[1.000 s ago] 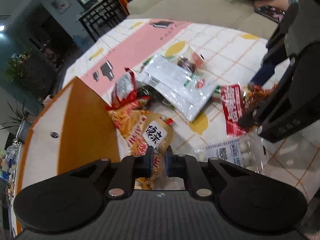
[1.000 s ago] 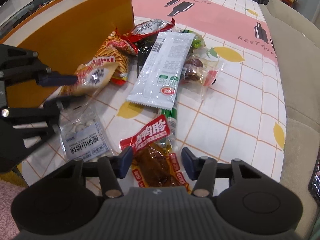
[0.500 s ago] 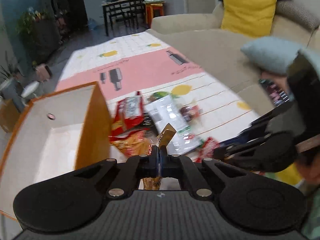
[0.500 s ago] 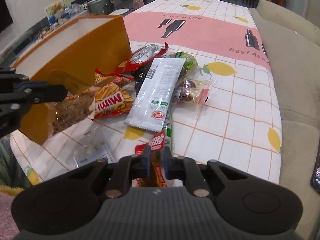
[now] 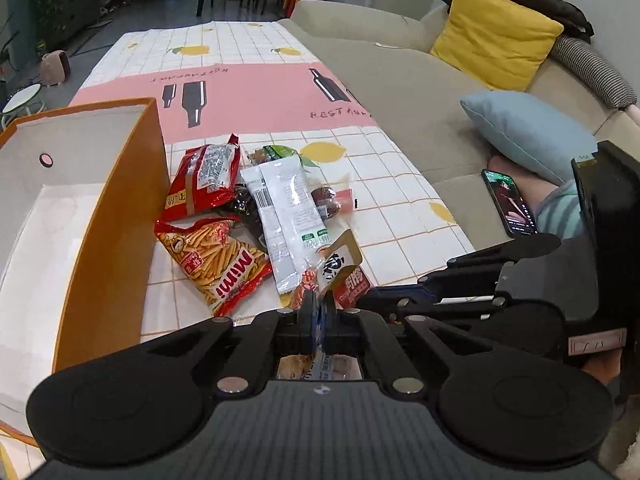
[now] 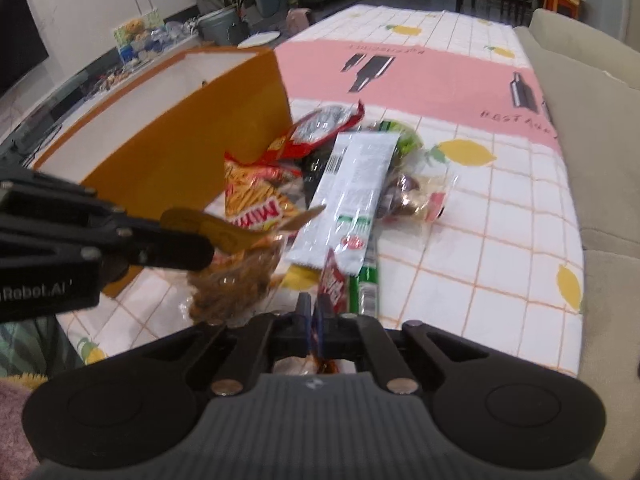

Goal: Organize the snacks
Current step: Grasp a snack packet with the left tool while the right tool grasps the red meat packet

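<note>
My left gripper [image 5: 319, 309] is shut on the gold top edge of a clear bag of brown snacks [image 5: 339, 258], held above the table. In the right wrist view that bag [image 6: 234, 280] hangs from the left gripper [image 6: 200, 250]. My right gripper [image 6: 314, 314] is shut on the end of a red packet [image 6: 334, 280], which is also seen in the left wrist view as the red packet [image 5: 355, 284]. An open orange box [image 5: 116, 216] with a white inside stands at the left. Beside it lie a Mimi fries bag [image 5: 218, 258], a red bag [image 5: 204, 176] and a long white packet [image 5: 286, 216].
A clear pack of dark sweets [image 5: 330, 200] and a green packet [image 6: 362, 284] lie in the pile on the lemon-print tablecloth [image 5: 400, 216]. A beige sofa [image 5: 420, 92] with cushions and a phone [image 5: 508, 208] runs along the table's right edge.
The left gripper closed on the gold-topped bag, rolled and lifted it off the table. The right gripper went from open to shut on the red packet.
</note>
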Demonstrator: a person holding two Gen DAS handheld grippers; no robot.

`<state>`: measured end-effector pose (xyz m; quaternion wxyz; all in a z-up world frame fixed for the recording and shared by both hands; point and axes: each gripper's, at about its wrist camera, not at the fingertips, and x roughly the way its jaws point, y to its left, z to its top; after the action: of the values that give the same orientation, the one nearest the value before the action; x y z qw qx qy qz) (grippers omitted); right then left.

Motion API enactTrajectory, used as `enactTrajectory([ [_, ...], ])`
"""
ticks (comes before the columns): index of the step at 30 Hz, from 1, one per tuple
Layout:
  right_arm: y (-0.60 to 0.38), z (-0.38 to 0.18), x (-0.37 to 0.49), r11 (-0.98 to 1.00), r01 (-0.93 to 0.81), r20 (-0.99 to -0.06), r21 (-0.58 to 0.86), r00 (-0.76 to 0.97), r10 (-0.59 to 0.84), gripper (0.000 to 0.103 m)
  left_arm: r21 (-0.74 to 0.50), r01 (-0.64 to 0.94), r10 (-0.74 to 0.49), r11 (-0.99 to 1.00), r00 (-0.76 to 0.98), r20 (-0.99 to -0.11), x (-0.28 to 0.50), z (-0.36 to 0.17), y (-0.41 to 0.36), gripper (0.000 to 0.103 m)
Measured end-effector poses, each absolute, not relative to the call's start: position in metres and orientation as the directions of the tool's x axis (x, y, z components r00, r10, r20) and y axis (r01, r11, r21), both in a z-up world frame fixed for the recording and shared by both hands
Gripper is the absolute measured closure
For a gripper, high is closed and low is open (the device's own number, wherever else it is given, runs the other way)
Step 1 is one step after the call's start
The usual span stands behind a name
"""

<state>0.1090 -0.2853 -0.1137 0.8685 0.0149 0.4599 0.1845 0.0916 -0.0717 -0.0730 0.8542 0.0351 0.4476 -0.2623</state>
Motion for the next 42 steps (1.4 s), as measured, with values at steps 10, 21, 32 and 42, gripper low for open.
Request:
enactTrajectory([
  [10, -0.283, -0.132, 0.111, 0.948, -0.299, -0.856, 0.110, 0.455, 0.243, 0.072, -0.080, 0.526, -0.364, 0.847, 0.463, -0.808, 0.092, -0.089, -0.086, 0.075],
  [21, -0.285, -0.134, 0.113, 0.947, -0.286, -0.857, 0.144, 0.443, 0.264, 0.083, 0.164, 0.676, -0.285, 0.718, 0.501, -0.817, 0.086, -0.115, -0.107, 0.059],
  [32, -0.287, -0.129, 0.117, 0.940, -0.288, -0.834, 0.181, 0.461, 0.302, 0.093, 0.384, 0.726, -0.203, 0.570, 0.578, -0.790, 0.081, -0.144, -0.125, 0.058],
  [42, -0.283, -0.137, 0.119, 0.937, -0.298, -0.854, 0.181, 0.426, 0.300, 0.078, 0.263, 0.685, -0.244, 0.680, 0.549, -0.799, 0.088, -0.134, -0.114, 0.072],
])
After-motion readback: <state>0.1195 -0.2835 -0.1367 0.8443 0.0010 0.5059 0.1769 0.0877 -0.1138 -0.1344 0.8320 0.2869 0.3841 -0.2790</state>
